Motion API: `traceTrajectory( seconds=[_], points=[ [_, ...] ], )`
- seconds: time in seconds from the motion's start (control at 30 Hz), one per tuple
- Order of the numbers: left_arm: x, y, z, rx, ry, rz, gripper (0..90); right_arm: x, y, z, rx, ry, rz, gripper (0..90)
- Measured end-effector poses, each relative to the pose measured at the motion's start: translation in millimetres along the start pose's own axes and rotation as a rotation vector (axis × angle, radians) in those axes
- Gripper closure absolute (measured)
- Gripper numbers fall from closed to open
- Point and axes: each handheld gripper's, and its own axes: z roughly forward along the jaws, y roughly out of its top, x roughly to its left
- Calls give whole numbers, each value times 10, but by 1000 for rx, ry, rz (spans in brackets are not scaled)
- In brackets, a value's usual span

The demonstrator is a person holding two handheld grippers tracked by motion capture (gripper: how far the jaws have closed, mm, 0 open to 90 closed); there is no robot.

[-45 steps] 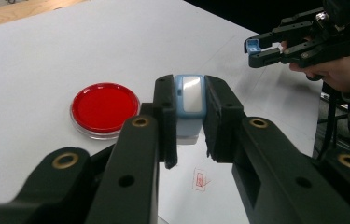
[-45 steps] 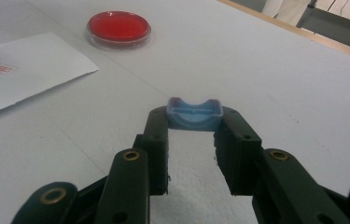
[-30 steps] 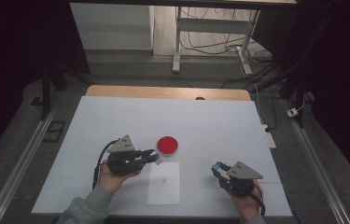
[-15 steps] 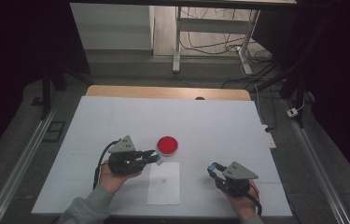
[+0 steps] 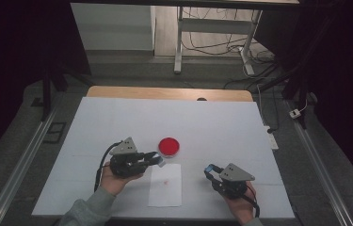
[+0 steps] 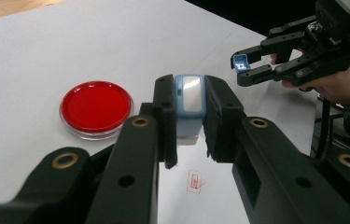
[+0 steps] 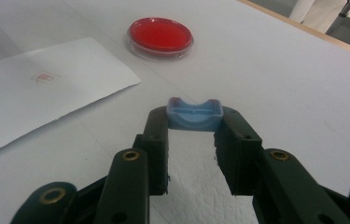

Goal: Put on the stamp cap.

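My left gripper (image 5: 157, 159) (image 6: 191, 86) is shut on a light blue stamp body (image 6: 190, 105), held just above the top edge of a white paper sheet (image 5: 165, 186) (image 6: 184, 203). The sheet bears a small red stamp mark (image 6: 195, 181) (image 7: 43, 77). A round red ink dish (image 5: 169, 146) (image 6: 96, 107) (image 7: 160, 35) sits just beyond the sheet. My right gripper (image 5: 209, 169) (image 7: 195, 122) is shut on a light blue cap (image 7: 195, 114) (image 6: 241, 61), to the right of the sheet and low over the table.
The white table cover (image 5: 221, 127) stretches wide behind and to both sides of the dish. A wooden edge (image 5: 164, 92) runs along the far side. Metal rails (image 5: 28, 155) flank the table, and cables lie on the floor beyond.
My right gripper has edged a little to the left with the cap. The left gripper and the stamp have stayed put.
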Motion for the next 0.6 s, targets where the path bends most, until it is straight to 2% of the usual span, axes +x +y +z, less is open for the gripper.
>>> traceTrajectory(
  seconds=[0.2, 0.6],
  points=[
    [0, -1, 4, 1, 1, -4, 758, 26, 16, 30, -8, 15, 6, 654],
    [-12, 2, 9, -1, -3, -2, 758, 105, 62, 91, -3, 23, -13, 654]
  ],
)
